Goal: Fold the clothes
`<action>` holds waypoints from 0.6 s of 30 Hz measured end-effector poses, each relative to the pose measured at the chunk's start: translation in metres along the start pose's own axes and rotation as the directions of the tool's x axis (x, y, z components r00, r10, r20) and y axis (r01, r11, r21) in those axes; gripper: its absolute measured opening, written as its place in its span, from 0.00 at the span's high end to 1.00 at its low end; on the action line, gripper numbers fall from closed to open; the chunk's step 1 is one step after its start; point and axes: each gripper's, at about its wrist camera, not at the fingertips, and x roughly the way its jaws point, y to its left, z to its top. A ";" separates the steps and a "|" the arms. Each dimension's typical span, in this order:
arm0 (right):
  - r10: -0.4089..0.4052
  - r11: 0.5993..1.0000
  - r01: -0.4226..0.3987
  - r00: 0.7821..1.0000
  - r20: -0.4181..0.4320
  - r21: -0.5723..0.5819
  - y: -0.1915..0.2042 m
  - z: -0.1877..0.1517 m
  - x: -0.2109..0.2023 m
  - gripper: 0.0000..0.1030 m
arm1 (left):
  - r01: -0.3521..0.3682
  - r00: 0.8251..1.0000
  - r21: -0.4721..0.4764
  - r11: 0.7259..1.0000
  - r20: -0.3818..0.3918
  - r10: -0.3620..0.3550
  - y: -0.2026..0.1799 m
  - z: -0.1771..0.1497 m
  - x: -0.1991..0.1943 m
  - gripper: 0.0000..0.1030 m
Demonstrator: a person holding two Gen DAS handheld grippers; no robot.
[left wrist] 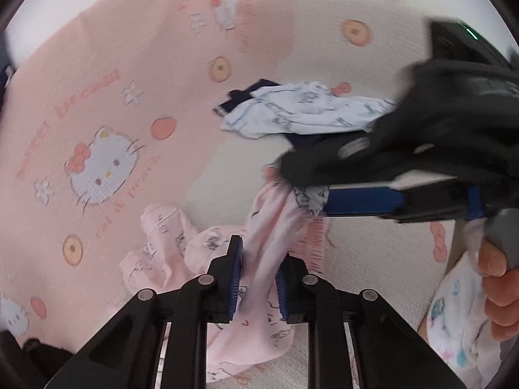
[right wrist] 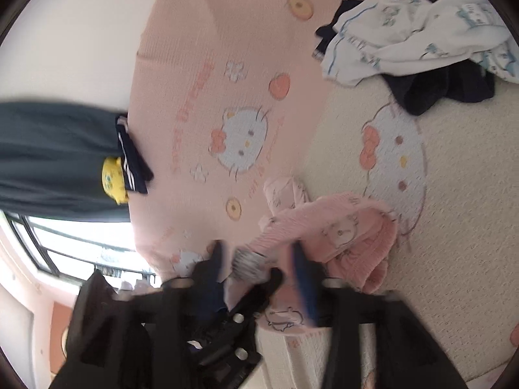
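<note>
A pale pink printed garment hangs bunched above the bed between both grippers. My left gripper is at the bottom of the left wrist view, its blue pads closed on a fold of this cloth. From the right comes my right gripper, pinching the garment's upper edge. In the right wrist view the right gripper is blurred, with a bit of grey-white cloth between its fingers and the pink garment heaped just beyond. The left gripper's black body sits below it.
A pink and cream cartoon-cat bedspread covers the bed. A white-and-blue garment lies crumpled over dark navy clothing farther off. A hand holds the right gripper's grip. At the bed's edge are a navy striped garment, a yellow toy and a window.
</note>
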 end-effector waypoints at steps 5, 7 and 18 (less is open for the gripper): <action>-0.090 0.996 0.090 0.996 -0.009 0.024 -0.013 0.002 -0.002 0.40 | 0.020 1.000 -0.110 0.994 -0.004 -0.021 0.030 0.000 -0.003 0.88; -0.126 0.991 0.128 0.991 -0.044 0.038 -0.019 0.001 0.004 0.40 | 0.026 1.000 -0.132 0.991 0.000 -0.027 0.035 -0.002 -0.005 0.88; -0.283 0.959 0.280 0.935 -0.212 -0.045 -0.028 -0.019 0.042 0.35 | 0.049 0.999 -0.221 0.974 0.015 -0.047 0.054 -0.010 -0.011 0.88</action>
